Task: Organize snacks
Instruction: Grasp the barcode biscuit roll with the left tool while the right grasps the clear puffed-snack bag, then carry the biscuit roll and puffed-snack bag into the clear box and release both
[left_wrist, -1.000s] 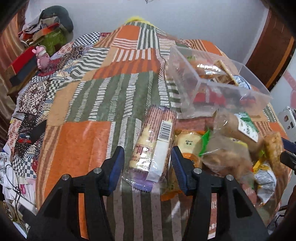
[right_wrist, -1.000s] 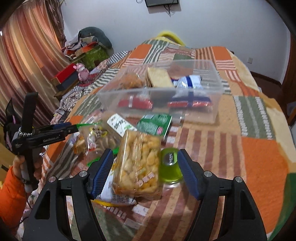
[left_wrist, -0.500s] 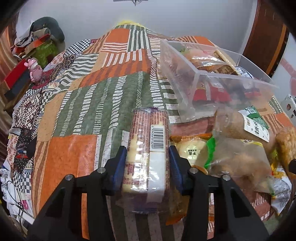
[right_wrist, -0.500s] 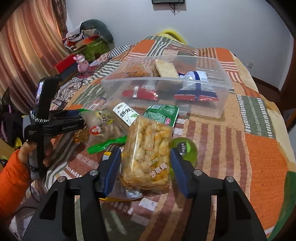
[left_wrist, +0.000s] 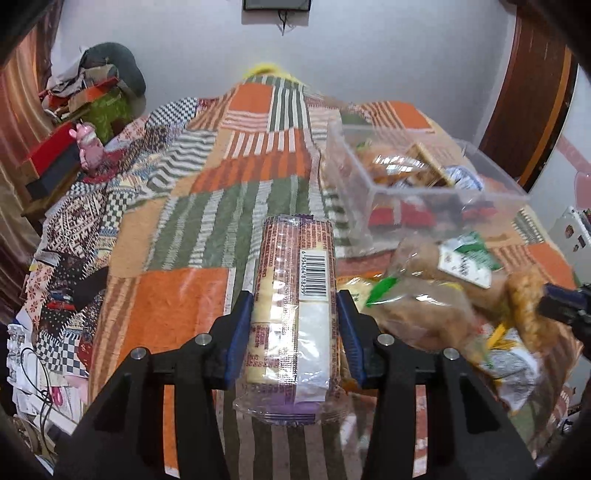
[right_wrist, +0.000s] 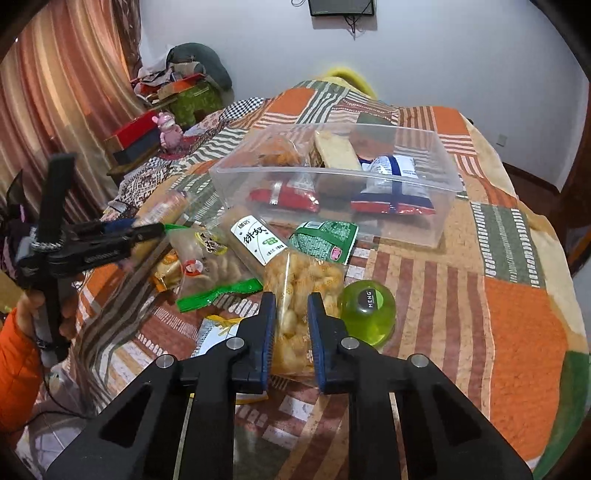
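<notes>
Since the clear bin (right_wrist: 369, 206) at the table's far edge takes the snacks, we clamp the biscuit sleeve (left_wrist: 295, 295) in the left gripper (left_wrist: 295, 332) and pinch the puffed-snack bag (right_wrist: 295, 295) in the right gripper (right_wrist: 291, 332), ready to carry.

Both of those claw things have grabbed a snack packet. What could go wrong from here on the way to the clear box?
The right gripper pinches the puffed-snack bag narrowly at one end, so pieces may crush or the bag may swing. The left gripper holds the long biscuit pack near one end; it might tip or slip. The clear box already holds packets, so both arriving together could collide.
</notes>
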